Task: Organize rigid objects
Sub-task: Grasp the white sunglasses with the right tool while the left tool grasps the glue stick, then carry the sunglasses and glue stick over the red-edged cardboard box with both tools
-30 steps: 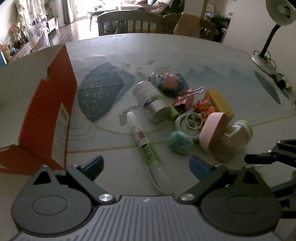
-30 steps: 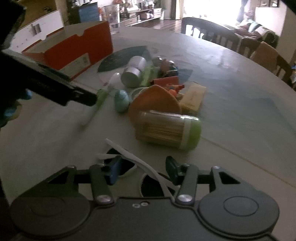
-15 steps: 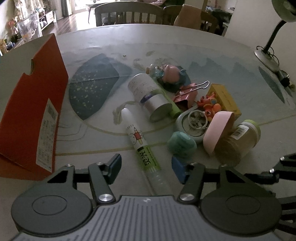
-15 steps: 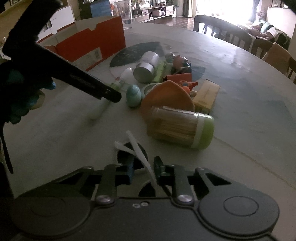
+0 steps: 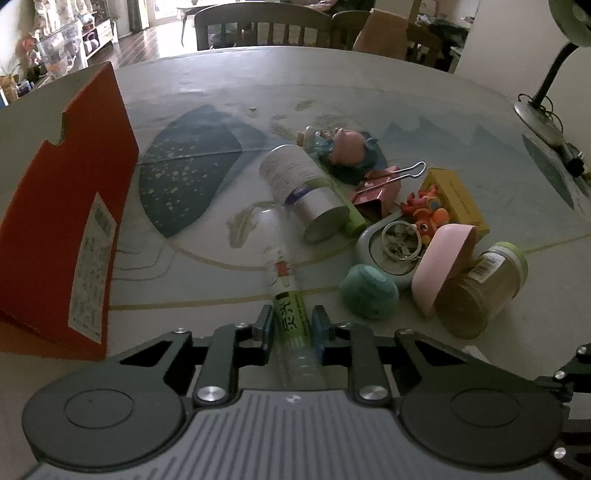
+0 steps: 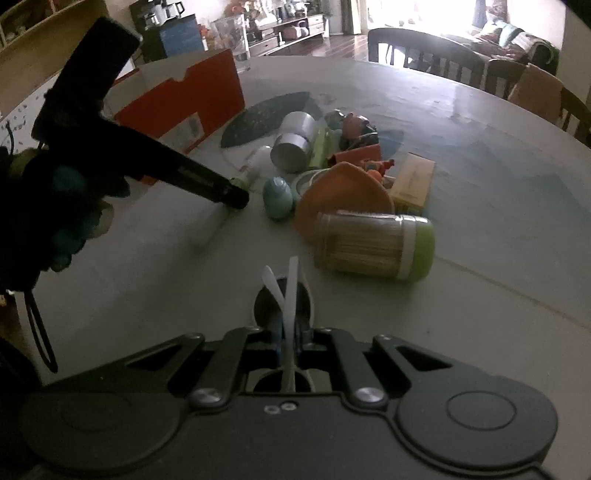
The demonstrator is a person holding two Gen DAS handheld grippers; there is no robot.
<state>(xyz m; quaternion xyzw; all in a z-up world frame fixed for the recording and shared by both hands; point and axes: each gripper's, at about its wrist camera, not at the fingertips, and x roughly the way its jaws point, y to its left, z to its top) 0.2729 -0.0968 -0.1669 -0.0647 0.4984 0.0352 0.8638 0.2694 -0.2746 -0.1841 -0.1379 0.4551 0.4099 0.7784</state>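
My left gripper is shut on a long glue tube with a green label that lies on the table and points away from me. My right gripper is shut on a white pair of glasses, folded white arms sticking up between the pads. A pile of small items lies ahead: a teal egg, a pink bowl, a toothpick jar, a silver-capped white bottle, a yellow box. An orange box stands at the left.
A pig toy, a pink binder clip, an orange toy and a key ring in a white dish lie in the pile. A desk lamp stands at the far right. Chairs line the far table edge.
Both grippers closed: the left one moved forward and shut on the glue tube, the right one shut on the white glasses, whose arms folded together.
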